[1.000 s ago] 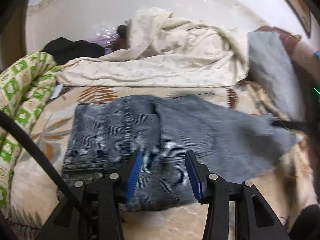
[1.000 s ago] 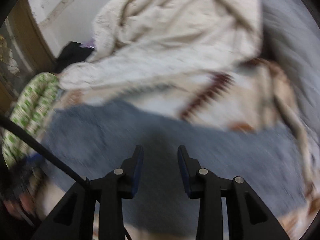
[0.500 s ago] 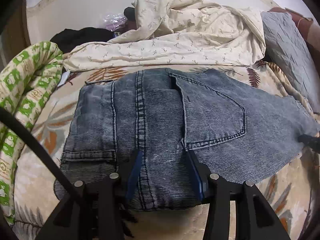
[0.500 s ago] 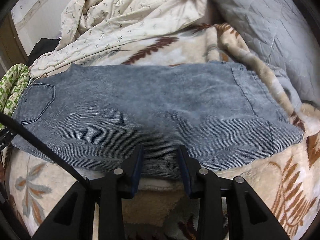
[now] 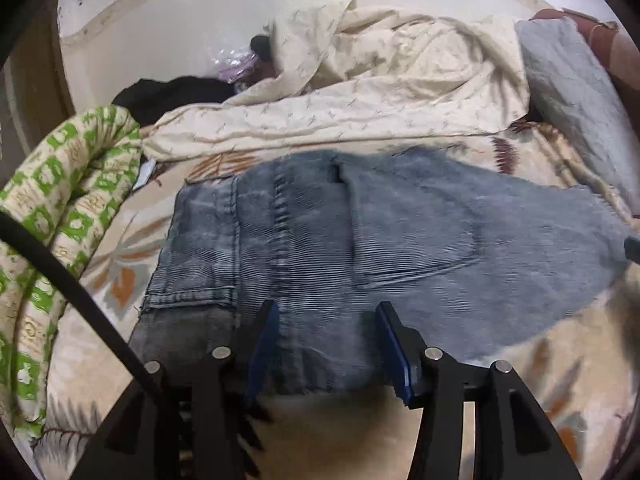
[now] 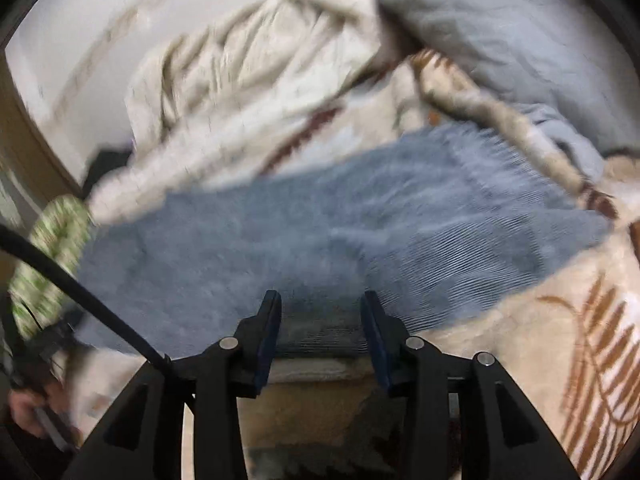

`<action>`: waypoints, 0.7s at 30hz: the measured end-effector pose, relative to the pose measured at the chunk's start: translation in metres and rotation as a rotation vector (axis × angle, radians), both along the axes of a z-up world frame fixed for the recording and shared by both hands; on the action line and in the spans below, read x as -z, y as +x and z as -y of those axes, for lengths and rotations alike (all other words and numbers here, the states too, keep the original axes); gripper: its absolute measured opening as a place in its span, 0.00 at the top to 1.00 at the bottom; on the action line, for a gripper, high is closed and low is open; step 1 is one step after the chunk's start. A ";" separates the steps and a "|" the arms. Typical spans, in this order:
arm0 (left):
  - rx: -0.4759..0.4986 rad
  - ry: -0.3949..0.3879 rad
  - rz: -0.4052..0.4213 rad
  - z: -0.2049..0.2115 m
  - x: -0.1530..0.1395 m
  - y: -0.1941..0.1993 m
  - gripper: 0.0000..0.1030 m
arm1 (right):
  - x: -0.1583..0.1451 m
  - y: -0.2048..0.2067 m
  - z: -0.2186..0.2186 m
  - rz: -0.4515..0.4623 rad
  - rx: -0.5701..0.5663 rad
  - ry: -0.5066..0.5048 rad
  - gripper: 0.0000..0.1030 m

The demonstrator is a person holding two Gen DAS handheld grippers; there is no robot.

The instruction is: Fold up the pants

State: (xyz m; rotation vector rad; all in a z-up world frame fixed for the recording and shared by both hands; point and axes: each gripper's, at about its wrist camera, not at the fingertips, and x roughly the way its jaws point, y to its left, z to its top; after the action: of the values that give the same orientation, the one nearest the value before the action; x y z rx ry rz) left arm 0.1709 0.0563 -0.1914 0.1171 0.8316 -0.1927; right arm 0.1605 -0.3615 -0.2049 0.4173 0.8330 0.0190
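Note:
Blue-grey jeans (image 5: 360, 248) lie flat across the patterned bed blanket, waistband to the left, back pocket facing up. My left gripper (image 5: 326, 350) is open, its jaws straddling the near edge of the jeans by the seat seam. In the right wrist view the jeans (image 6: 320, 232) stretch across, blurred by motion, with the leg hem at the right. My right gripper (image 6: 320, 332) is open over the near edge of the leg.
A rumpled cream sheet (image 5: 380, 88) is heaped behind the jeans. A green-patterned rolled quilt (image 5: 60, 200) lies at the left. A grey pillow (image 5: 576, 104) sits at the right. The beige leaf-print blanket (image 6: 560, 340) covers the bed.
Both views have shifted and blurred since half a second ago. Both grippers stay open at the near edge of the jeans; the jeans lie much as before.

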 end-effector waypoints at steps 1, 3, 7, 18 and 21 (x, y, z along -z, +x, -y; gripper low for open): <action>0.012 -0.004 0.003 0.005 -0.005 -0.003 0.48 | -0.006 -0.006 0.006 0.022 0.020 0.018 0.59; 0.065 -0.020 0.006 0.023 -0.020 -0.006 0.47 | -0.016 -0.030 0.036 0.091 0.110 0.113 0.56; 0.188 -0.064 -0.025 0.080 -0.044 0.007 0.47 | -0.017 -0.066 0.091 0.158 0.273 0.301 0.50; 0.606 0.025 -0.111 0.313 -0.061 0.062 0.47 | 0.040 -0.096 0.177 0.190 0.534 0.832 0.50; 0.659 0.074 -0.155 0.360 -0.053 0.076 0.47 | 0.049 -0.085 0.181 0.166 0.547 0.904 0.50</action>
State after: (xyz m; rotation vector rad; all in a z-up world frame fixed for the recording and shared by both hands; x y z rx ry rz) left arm 0.2464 -0.3034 -0.1388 0.4507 0.9328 -0.7988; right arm 0.0758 -0.5425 -0.2542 1.4654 0.4838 -0.0797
